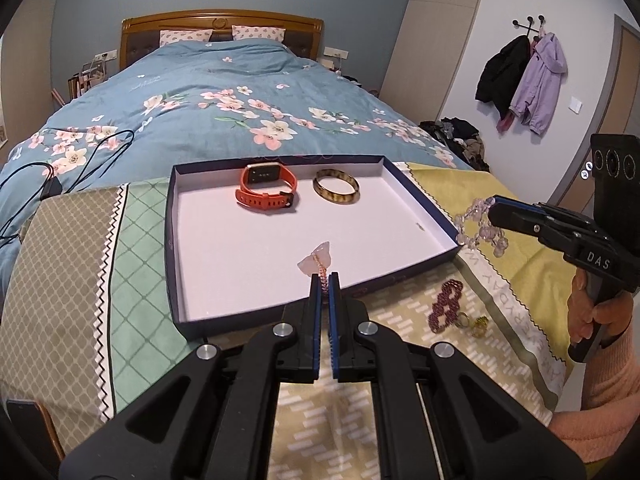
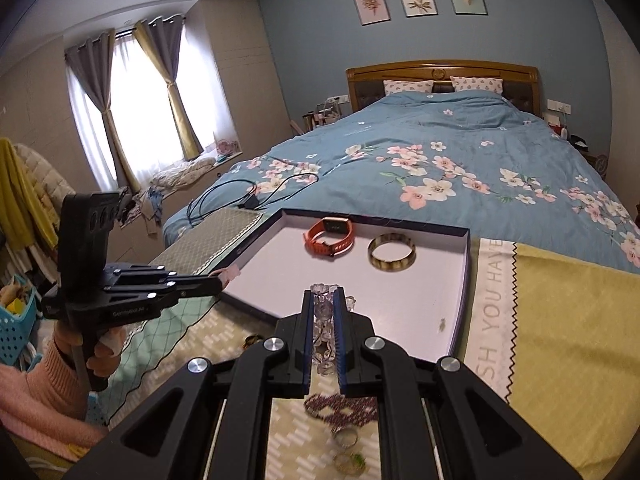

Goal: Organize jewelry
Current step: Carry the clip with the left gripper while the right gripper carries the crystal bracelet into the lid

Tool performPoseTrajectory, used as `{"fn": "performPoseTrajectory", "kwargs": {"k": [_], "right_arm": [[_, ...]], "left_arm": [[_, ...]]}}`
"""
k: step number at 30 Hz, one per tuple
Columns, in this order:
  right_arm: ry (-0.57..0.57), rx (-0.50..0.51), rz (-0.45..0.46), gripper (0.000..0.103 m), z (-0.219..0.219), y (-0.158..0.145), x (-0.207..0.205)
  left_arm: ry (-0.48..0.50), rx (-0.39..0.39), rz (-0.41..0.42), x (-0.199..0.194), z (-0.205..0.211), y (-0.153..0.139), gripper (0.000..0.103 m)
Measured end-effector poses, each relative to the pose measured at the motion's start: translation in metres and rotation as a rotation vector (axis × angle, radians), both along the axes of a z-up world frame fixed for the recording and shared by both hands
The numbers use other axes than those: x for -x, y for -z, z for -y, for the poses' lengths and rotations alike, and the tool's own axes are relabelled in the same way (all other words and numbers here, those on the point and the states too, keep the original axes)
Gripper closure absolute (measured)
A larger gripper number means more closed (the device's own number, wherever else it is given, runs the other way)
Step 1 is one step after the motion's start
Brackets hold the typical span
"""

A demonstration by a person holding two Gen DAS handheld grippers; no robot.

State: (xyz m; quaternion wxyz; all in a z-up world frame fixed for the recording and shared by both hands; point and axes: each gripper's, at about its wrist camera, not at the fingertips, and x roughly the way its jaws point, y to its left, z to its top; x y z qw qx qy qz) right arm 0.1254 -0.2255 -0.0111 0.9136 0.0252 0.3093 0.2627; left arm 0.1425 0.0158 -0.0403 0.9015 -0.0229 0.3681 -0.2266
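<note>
Left gripper (image 1: 325,280) is clamped on a thin pink chain with a pale stone pendant (image 1: 316,261), over the box tray's (image 1: 424,196) near edge. Right gripper (image 2: 325,296) is clamped on a clear crystal bead bracelet (image 2: 325,332), just short of the tray. Both look light, limp and prone to swinging, so grip mid-strand; beads look slippery and chippable.

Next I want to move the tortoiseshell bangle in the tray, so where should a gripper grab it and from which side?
The bangle lies flat on the tray floor, hole up, right of the orange watch. Probably best to come from above and pinch the near rim, one finger inside the ring and one outside. The band is narrow, and the near side is clear of the watch and the tray walls.
</note>
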Motion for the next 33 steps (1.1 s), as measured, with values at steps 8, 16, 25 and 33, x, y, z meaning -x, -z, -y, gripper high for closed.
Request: {"fn": "performPoseTrajectory", "kwargs": {"k": [8,16,25,33], "right_arm": [[0.045,-0.019,-0.031,0.095,0.004,0.006,-0.036],[0.062,-0.002,-0.060,0.095,-0.005,0.016,-0.062],[0.068,0.016,-0.089,0.095,-0.014,0.028,-0.087],[0.078,0.027,-0.108,0.095,-0.019,0.036,-0.101]], "left_arm": [[-0.009,-0.013,-0.010,-0.025,0.003,0.001,0.099],[-0.007,-0.053,-0.020,-0.049,0.012,0.005,0.099],[-0.016,-0.049,-0.067,-0.073,0.010,0.014,0.099],[-0.020,-0.075,-0.085,-0.089,0.015,0.020,0.099]]}}
